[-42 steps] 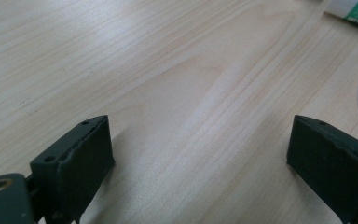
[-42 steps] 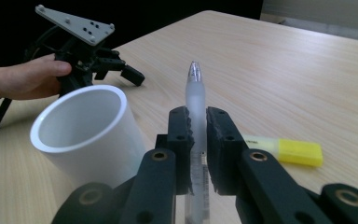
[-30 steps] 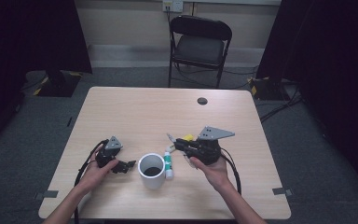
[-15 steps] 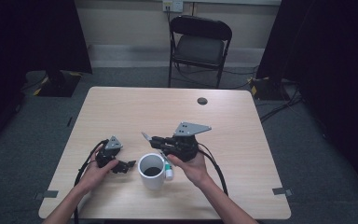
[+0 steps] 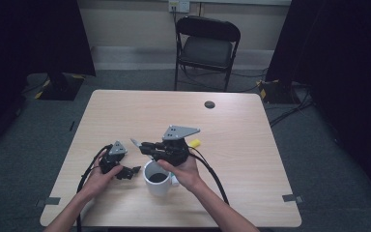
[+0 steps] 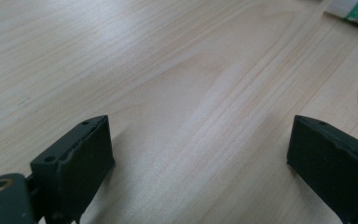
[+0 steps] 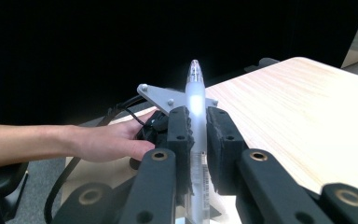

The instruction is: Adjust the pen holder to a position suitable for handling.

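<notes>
- The right hand-held gripper [image 5: 147, 146] is clamped on a clear pen [image 7: 196, 121], with its tip sticking out past the pads.
- The pen is up in the air, just above the white mug [image 5: 157, 178] on the surface [image 5: 251, 140].
- The left hand-held gripper [image 5: 130, 171] rests beside the mug, its jaws wide apart with nothing between them.

Translucent white pen [image 7: 195, 100], level, above white mug [image 5: 157, 179]
</notes>
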{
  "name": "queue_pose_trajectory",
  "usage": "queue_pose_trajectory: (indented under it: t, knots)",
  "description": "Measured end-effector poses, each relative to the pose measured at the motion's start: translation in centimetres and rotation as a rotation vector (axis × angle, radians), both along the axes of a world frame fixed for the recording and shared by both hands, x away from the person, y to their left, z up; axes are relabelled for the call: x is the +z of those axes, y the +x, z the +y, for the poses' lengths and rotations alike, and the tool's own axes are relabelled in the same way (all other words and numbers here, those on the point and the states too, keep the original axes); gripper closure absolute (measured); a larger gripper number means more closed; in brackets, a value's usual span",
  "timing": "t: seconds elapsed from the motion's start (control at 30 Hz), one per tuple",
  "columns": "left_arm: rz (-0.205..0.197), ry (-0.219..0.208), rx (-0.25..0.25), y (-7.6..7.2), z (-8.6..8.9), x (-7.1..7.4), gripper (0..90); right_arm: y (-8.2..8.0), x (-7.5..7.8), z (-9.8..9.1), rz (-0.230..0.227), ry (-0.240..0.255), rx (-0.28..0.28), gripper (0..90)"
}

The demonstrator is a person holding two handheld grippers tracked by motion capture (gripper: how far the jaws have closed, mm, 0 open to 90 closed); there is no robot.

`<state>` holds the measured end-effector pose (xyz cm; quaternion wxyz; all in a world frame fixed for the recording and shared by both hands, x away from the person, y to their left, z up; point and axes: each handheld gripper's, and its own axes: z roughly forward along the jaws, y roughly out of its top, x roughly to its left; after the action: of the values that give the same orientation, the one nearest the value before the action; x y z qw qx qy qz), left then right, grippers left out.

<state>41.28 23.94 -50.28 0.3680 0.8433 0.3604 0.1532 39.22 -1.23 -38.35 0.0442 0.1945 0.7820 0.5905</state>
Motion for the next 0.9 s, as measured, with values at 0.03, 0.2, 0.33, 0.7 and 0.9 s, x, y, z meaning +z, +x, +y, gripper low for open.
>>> queue_pose_trajectory:
  t: [0.03, 0.2, 0.33, 0.7, 0.9]
  knots:
    - [0.0, 0.0, 0.0, 0.0, 0.0, 0.0, 6.3, 0.0, -0.2, 0.4, 0.008, -0.003, 0.009, 80.6]
    - [0.0, 0.0, 0.0, 0.0, 0.0, 0.0, 6.3, 0.0, -0.5, 0.9, 0.016, -0.002, 0.014, 80.5]
    - [0.001, -0.001, 0.0, 0.0, 0.0, 0.0, 6.3, 0.0, -0.8, 1.1, 0.019, -0.013, 0.024, 80.5]
    - [0.0, 0.0, 0.0, 0.0, 0.0, 0.0, 6.3, 0.0, -1.3, 0.7, 0.029, -0.024, 0.012, 80.3]
    - [0.0, 0.0, 0.0, 0.0, 0.0, 0.0, 6.3, 0.0, -1.5, 0.7, 0.031, -0.029, 0.006, 80.2]
